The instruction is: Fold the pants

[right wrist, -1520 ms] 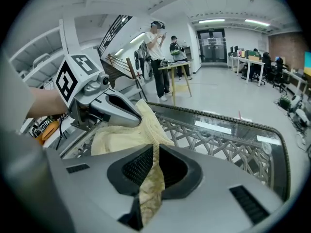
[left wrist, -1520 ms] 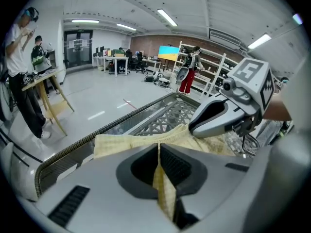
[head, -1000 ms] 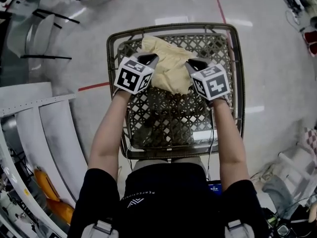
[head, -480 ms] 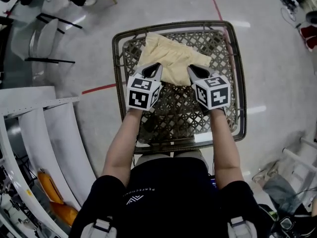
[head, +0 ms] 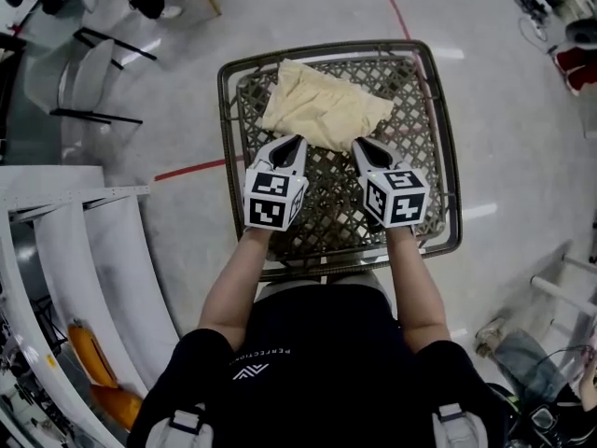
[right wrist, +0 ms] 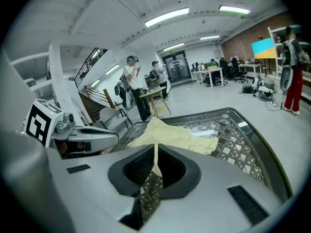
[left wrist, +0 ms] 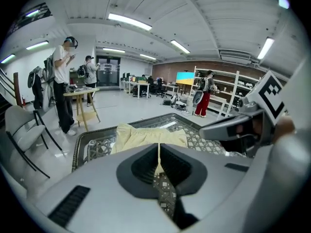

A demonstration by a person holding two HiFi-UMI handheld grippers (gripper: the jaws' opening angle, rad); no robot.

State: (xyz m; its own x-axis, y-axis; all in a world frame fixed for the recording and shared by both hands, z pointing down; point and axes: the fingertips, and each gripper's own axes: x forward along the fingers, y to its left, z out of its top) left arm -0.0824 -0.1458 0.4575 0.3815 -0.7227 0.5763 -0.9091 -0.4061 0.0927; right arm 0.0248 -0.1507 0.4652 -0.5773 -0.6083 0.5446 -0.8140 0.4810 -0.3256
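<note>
Closest to me, the left claw (head: pixel 291 142) and the right claw (head: pixel 362 145) hang side by side over the middle of the desk (head: pixel 332 203), both tipped down and pointing away from the person. Each has its jaws brought together to a thin slit, and neither has anything pinched in it. Through the slit I see only the lattice top and, past it, pale cloth lying flat. Their tips sit just beside the near edge of the pants (head: pixel 322 108), not on it as far as I can tell.

The pants lie beyond, on the far half of the desk, toward its far left corner. They are already doubled into a flat packet, with one narrower part reaching out to the right. They are pale yellow, thin and softly creased, so I'd judge them light and limp, with no stiffness at all. Lifted by one point they'd sag and the layers would slip apart. They want two holds at once, one claw at each corner of an edge, biting through all the layers. The near edge is the handy one, and a thicker seam or band, if there is one, would give a surer bite than a single layer. The open lattice looks rough, so I'd lift the cloth clear instead of dragging it, lest it catch. Nothing here is fragile, so a firm pinch does no harm.
</note>
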